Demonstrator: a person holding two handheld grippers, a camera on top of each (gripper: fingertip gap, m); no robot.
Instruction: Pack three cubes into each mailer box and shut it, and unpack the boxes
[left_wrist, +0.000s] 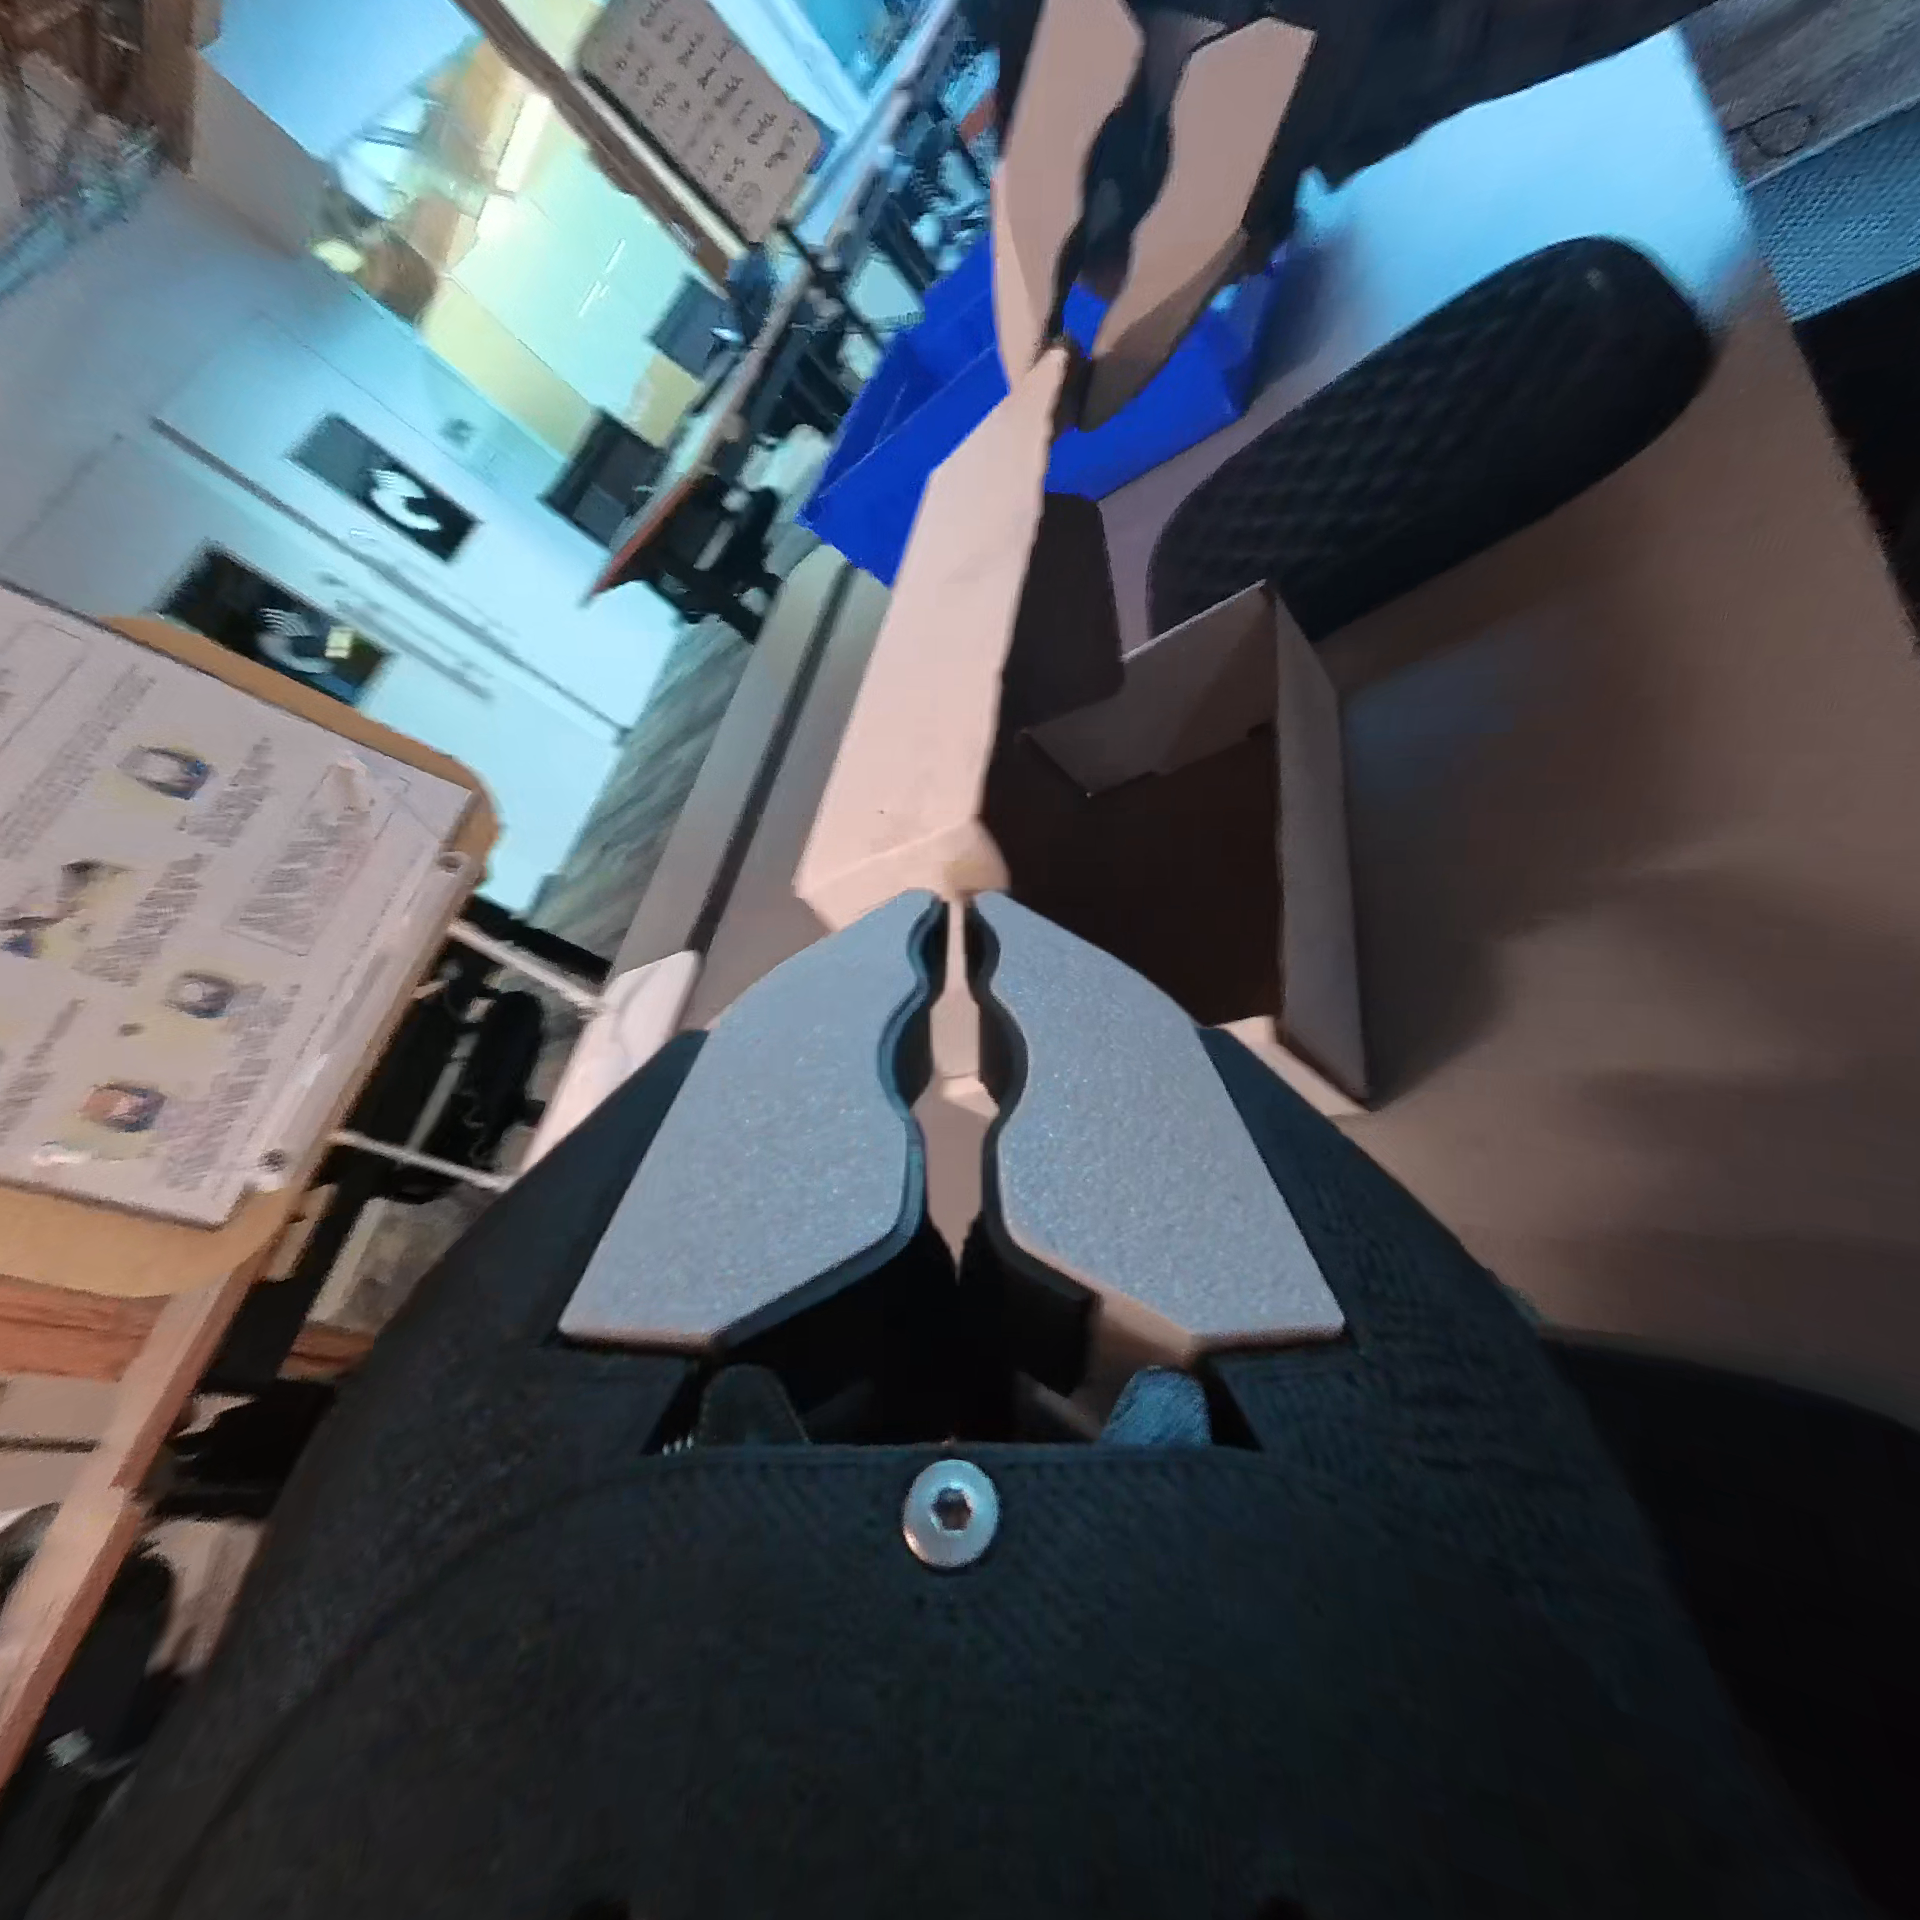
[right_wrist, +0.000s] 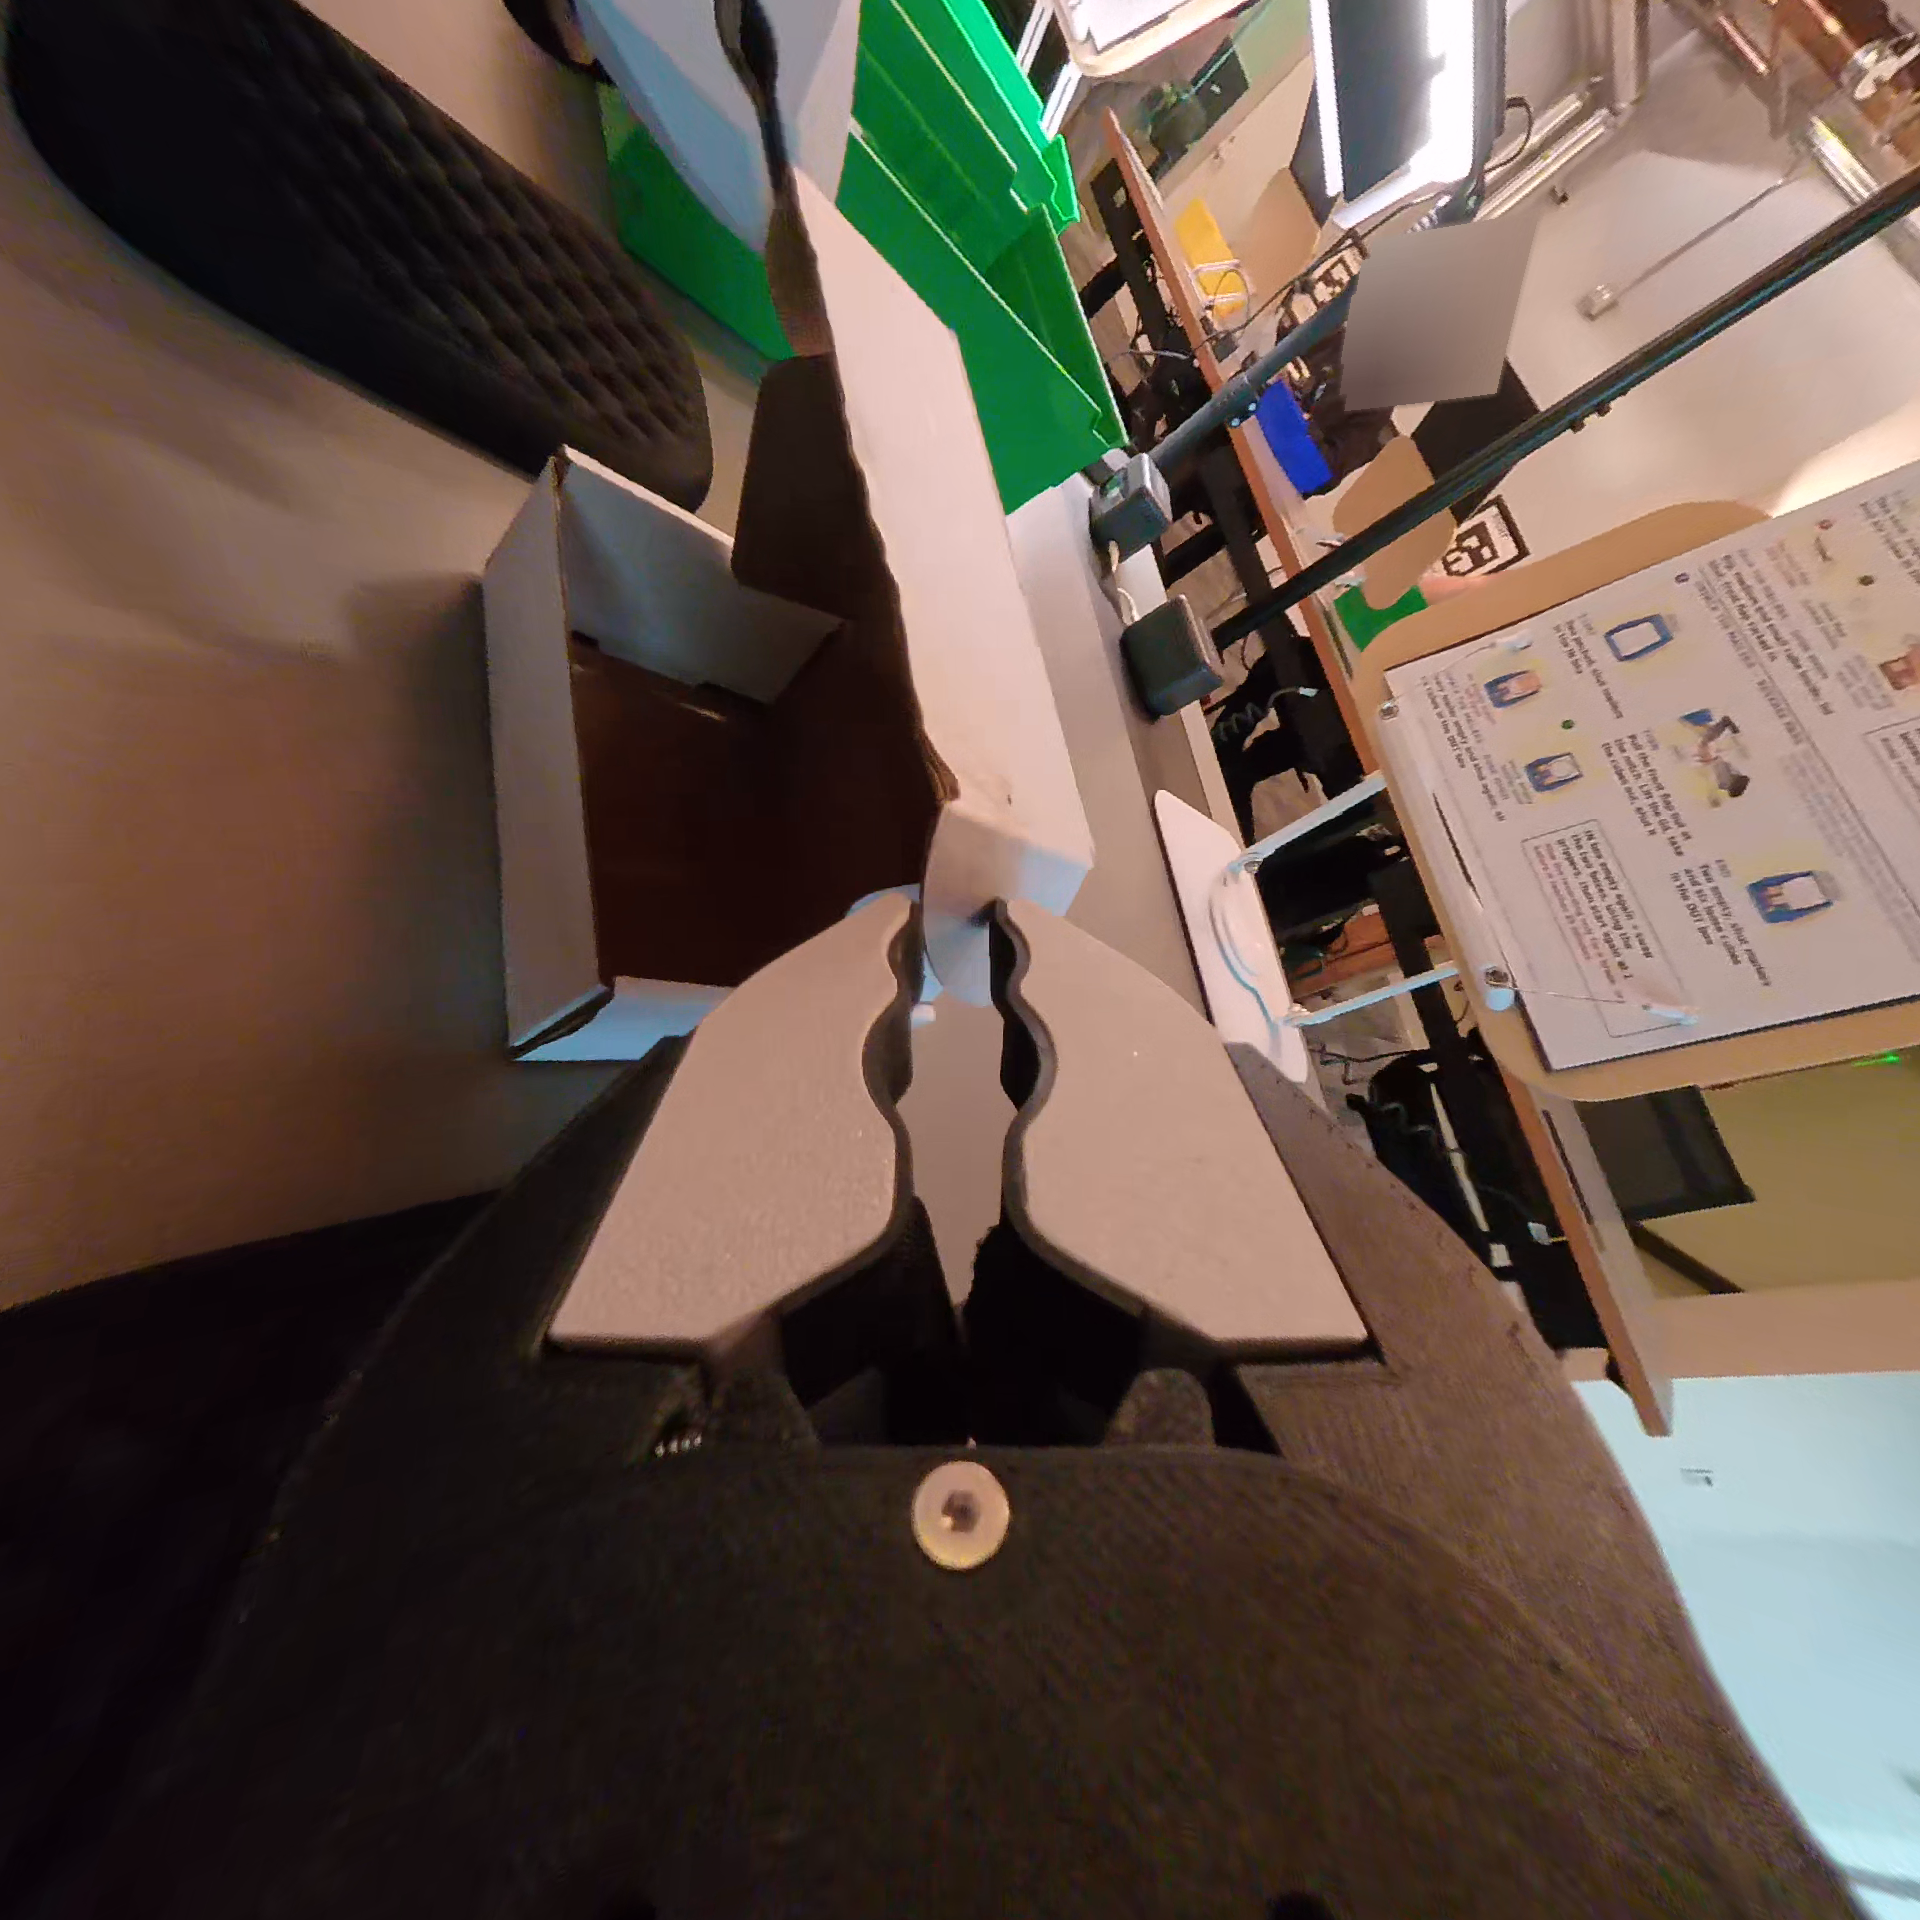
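Both tongs clamp the mailer box lid.

We see left tongs and right tongs pinching opposite lid corners; the open mailer box sits on the worktop.

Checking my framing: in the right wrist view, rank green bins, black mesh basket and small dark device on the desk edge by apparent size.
1. Black mesh basket and green bins look alike; the basket runs out of frame.
2. Small dark device, clearly smallest, though farther off.

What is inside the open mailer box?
No cubes visible in the mailer box: only brown walls and a white tuck flap. The raised lid, pinched by both grippers, hides the far corner.
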